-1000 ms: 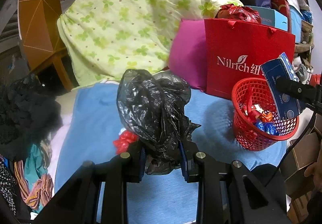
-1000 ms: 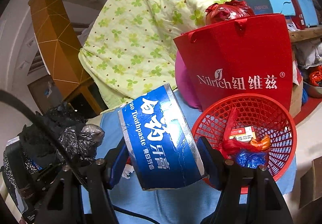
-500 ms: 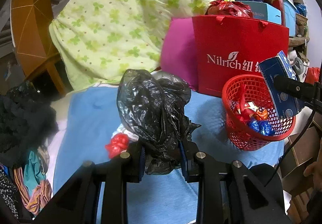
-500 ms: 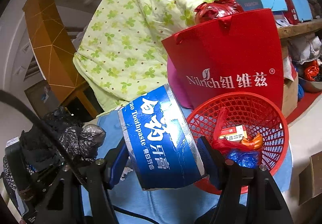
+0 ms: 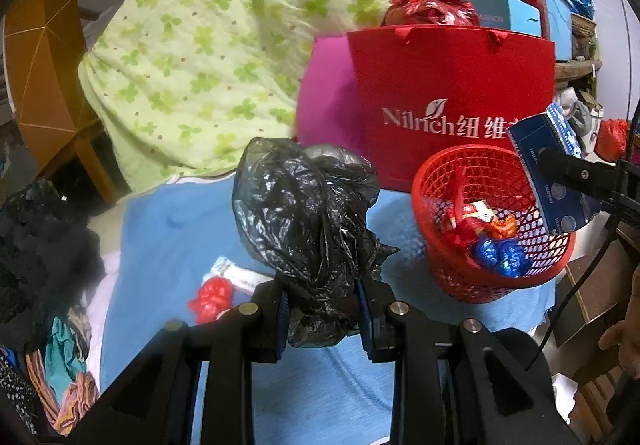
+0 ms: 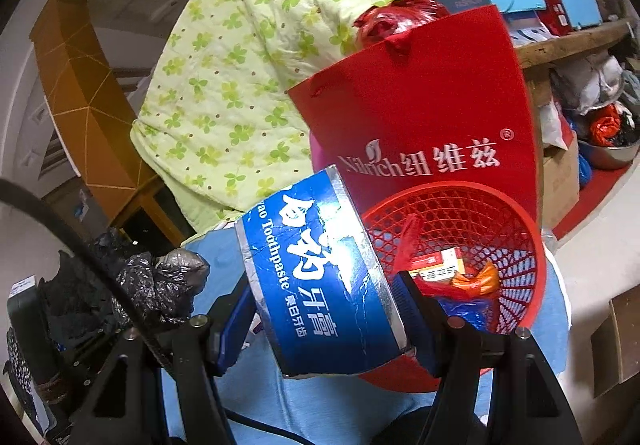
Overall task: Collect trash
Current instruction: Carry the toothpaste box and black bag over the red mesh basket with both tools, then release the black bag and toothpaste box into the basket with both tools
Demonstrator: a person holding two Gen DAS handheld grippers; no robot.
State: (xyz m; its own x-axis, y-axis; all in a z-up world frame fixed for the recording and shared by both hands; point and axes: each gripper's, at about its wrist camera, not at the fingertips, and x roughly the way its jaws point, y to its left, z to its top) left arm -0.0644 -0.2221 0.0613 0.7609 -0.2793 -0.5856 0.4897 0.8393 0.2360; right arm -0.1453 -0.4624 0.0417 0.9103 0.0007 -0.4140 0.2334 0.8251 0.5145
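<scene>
My left gripper [image 5: 322, 309] is shut on a crumpled black plastic bag [image 5: 308, 209], held above the blue cloth [image 5: 168, 237]. My right gripper [image 6: 324, 309] is shut on a blue toothpaste box [image 6: 320, 277], held at the left rim of the red mesh basket [image 6: 516, 229]. The basket [image 5: 472, 277] holds red, orange and blue wrappers and a small carton. In the left wrist view the toothpaste box [image 5: 552, 173] hangs over the basket's right rim. A red wrapper [image 5: 210, 299] and a white packet [image 5: 240, 275] lie on the cloth left of my left gripper.
A red Nilrich paper bag [image 5: 452, 101] and a pink cushion [image 5: 326, 93] stand behind the basket. A green flowered quilt [image 5: 216, 41] is piled at the back. Dark clothes [image 5: 44, 245] lie at the left. Boxes and clutter fill the right side.
Both grippers have drifted right and nearer the basket with their loads. The white packet has come into the left wrist view beside the red wrapper.
</scene>
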